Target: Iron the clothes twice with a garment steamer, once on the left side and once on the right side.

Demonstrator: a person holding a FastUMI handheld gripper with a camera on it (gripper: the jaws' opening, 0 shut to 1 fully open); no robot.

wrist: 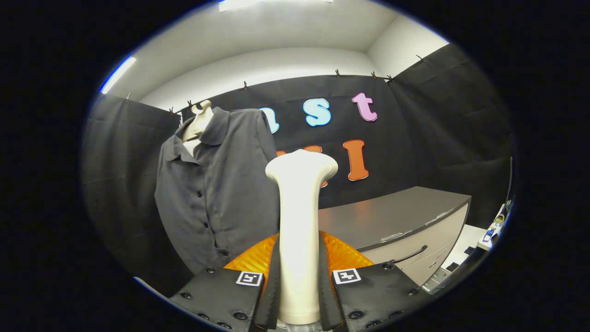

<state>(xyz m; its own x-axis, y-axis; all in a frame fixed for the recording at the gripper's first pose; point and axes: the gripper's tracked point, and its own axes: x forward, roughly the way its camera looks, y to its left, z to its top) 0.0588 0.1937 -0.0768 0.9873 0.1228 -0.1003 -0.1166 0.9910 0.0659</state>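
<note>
Gripping the steamer (299, 240) upright, the gripper (298, 286) is pressing both fingers on its handle. Its head is standing just right of the shirt (216, 184), which is hanging on a mannequin (198, 124) beyond the fingers, left of the counter (392, 216).

The gripper (298, 281) fingers clamp the upright garment steamer (300, 230), its head beside the hanging dark shirt (216, 193).
</note>
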